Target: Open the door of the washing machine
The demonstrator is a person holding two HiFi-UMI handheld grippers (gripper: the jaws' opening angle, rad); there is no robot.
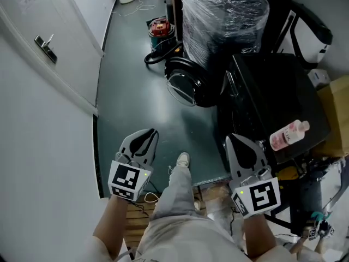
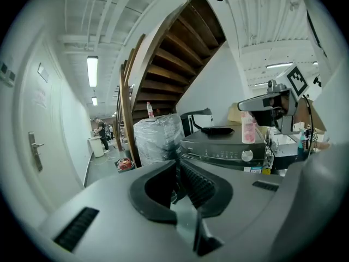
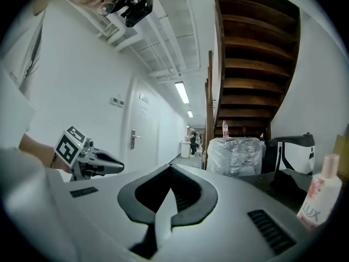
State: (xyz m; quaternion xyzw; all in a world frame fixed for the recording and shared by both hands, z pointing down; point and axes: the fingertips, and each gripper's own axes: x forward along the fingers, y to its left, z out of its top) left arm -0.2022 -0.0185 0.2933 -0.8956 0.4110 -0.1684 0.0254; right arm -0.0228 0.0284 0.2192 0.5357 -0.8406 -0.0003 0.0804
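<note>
The left gripper (image 1: 148, 133) and the right gripper (image 1: 233, 140) both have their jaws pressed together on nothing, held near the person. The black washing machine (image 1: 272, 94) stands right, its round glass door (image 1: 182, 88) swung out far left (drum opening too dark to make out). A pink bottle (image 1: 288, 135) lies on top.

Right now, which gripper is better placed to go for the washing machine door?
Probably left: the left gripper points along the floor toward the door; the right gripper hangs beside the washing machine. Both are shut, empty.
</note>
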